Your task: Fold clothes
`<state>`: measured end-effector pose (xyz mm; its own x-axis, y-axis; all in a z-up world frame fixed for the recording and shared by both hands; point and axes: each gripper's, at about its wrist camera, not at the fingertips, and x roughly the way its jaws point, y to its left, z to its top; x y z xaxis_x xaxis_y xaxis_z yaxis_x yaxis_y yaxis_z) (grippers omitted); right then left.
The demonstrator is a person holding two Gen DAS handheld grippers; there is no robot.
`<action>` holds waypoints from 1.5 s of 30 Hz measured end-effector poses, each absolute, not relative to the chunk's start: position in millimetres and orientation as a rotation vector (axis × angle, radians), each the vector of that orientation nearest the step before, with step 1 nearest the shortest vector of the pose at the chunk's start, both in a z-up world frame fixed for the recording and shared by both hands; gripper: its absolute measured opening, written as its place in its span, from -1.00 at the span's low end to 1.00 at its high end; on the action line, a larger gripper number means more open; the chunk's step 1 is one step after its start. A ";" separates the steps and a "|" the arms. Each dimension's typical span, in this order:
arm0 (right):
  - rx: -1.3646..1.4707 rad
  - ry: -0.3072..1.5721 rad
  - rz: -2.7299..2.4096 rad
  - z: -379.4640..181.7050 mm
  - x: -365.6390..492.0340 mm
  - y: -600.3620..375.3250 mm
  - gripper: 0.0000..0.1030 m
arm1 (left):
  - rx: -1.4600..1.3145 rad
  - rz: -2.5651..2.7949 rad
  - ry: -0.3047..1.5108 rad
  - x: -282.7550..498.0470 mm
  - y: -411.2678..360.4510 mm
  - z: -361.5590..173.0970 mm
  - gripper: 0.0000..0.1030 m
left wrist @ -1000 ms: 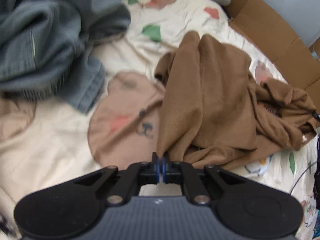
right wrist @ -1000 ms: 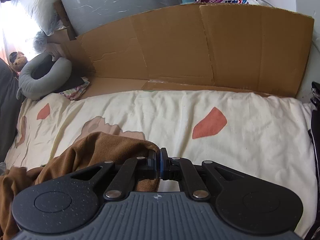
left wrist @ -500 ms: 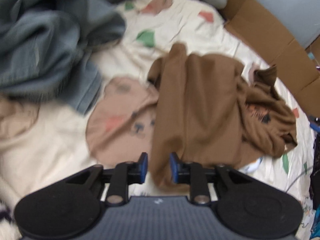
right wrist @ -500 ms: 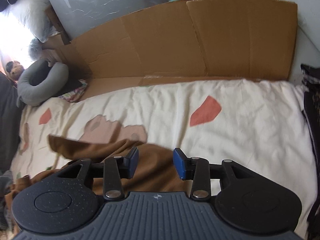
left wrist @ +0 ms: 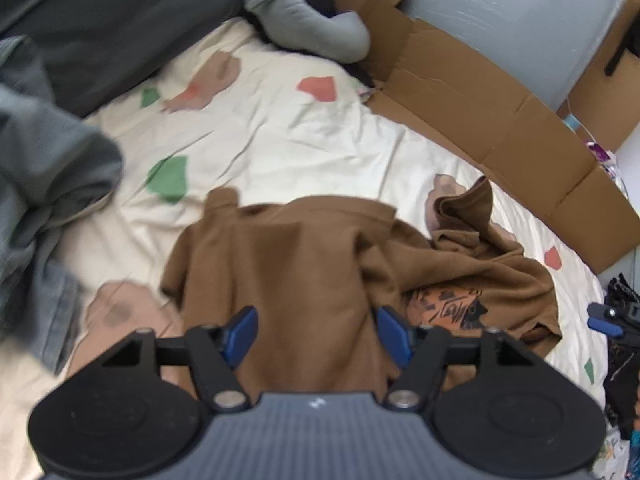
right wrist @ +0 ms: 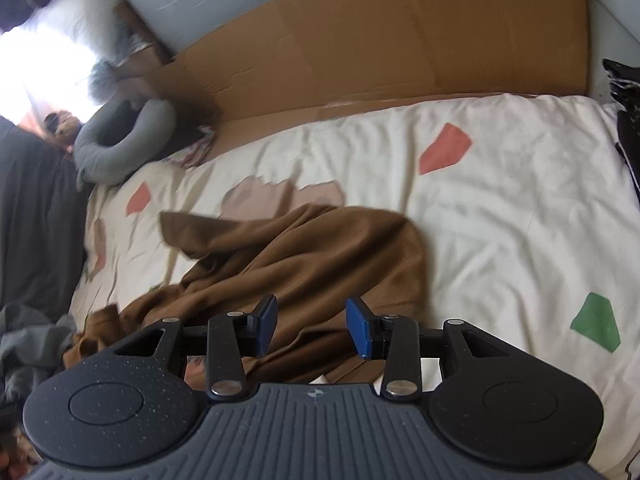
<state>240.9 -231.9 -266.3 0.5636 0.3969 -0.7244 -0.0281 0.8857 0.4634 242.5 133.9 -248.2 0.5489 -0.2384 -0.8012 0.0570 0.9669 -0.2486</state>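
**Brown top loose on the bed, both grippers spread**

My left gripper [left wrist: 316, 330] hangs over the brown top [left wrist: 304, 264], which lies crumpled on the cream bed sheet [left wrist: 304, 132]. Its jaws have just been opening and stand wide apart, with the cloth lying below them, not pinched. Only this view shows the orange-and-black print [left wrist: 444, 306] on the top's right half, the grey-blue clothes [left wrist: 44, 184] heaped at far left, and the tip of my other gripper at the right edge.

My right gripper [right wrist: 311, 326] has its jaws parted too, over a fold of the same top [right wrist: 304, 256]. This view alone shows the cardboard [right wrist: 400, 40] standing behind the bed, and the grey neck pillow [right wrist: 120, 148] far left.
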 end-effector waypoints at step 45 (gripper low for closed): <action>1.143 1.289 0.537 -351.7 189.6 -83.5 -0.10 | -0.124 -0.223 1.050 235.4 141.4 -269.0 -0.96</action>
